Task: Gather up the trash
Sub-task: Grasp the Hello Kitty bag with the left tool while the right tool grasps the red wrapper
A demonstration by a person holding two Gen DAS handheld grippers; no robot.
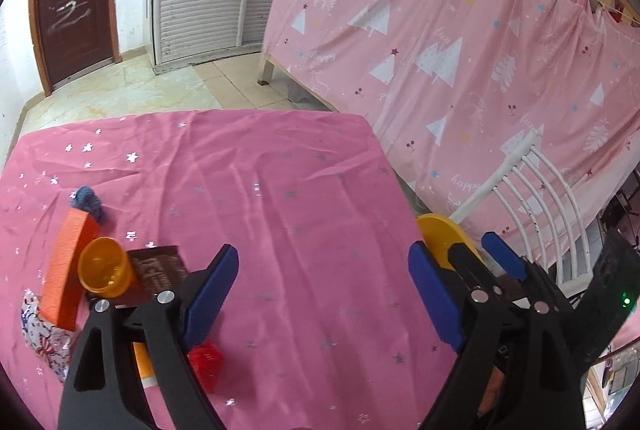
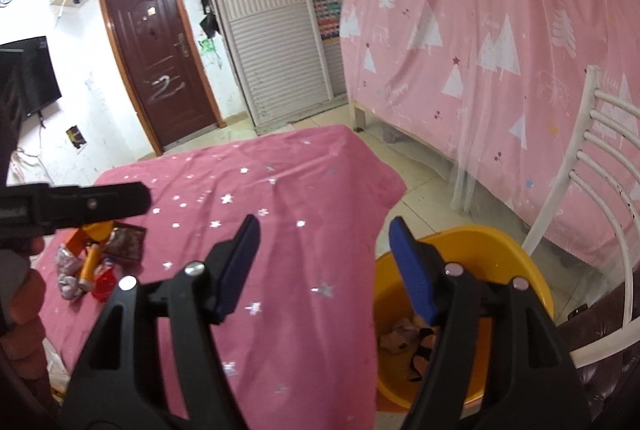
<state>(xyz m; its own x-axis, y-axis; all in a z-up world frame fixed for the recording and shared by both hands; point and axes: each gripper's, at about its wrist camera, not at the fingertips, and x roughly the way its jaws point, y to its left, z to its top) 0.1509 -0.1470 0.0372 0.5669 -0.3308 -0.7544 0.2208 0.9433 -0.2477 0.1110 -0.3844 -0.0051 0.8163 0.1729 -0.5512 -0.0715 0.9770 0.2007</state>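
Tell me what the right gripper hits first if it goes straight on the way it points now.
Probably the edge of the pink star-print tablecloth. The open right gripper points between the table's right side and the yellow basin beside it, so slightly further right it would meet the basin's rim instead. Depth is unclear.

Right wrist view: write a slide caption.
Open right gripper hangs between the pink star-print tablecloth and a yellow plastic tub holding discarded scraps.

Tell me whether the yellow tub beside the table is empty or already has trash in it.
Not empty. The right wrist view shows crumpled scraps lying on the bottom of the yellow tub; most of its inside is bare.
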